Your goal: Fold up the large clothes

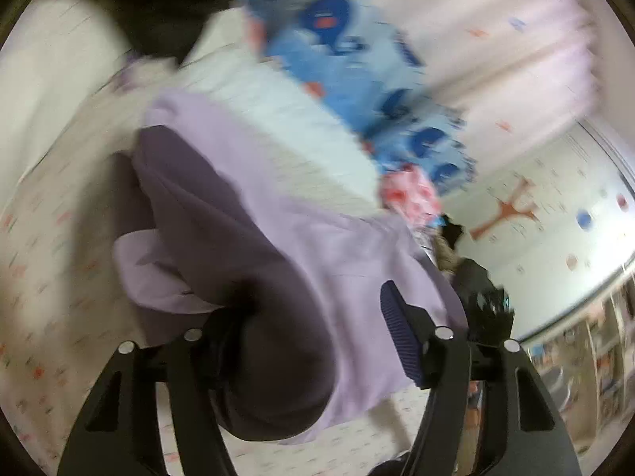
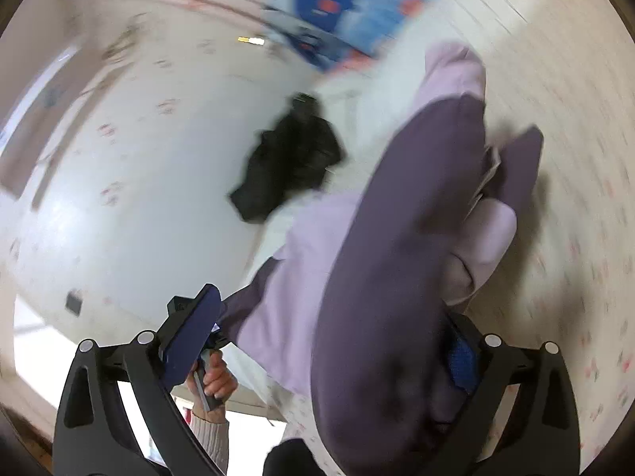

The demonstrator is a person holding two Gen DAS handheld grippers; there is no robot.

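Both views are blurred. The purple garment (image 1: 278, 238), pale lilac on one face and dark plum on the other, hangs bunched between the two claws above a bed covered by a white sheet (image 1: 47, 238) with small red marks; in the left wrist view its dark fold drapes over the near-left finger of the left claw (image 1: 313, 341) and hides that pad, while the ribbed dark-blue pad (image 1: 401, 341) of the other finger stands clear at the cloth's right edge; the jaws are about half apart with cloth filling the gap, though whether both pads press on it I cannot tell.

In the right wrist view the same garment (image 2: 389, 238) falls across the right claw (image 2: 325, 349); its left pad (image 2: 190, 341) stands bare, with the cloth just beside it, and the right pad (image 2: 462, 361) is mostly buried under the dark fold; the jaws are wide, and a firm grip cannot be made out.

Below that left pad a hand (image 2: 216, 380) in a knitted sleeve holds a handle; a blue patterned blanket (image 1: 357, 59) lies farther up the bed; a black bag (image 2: 289, 158) sits beyond.
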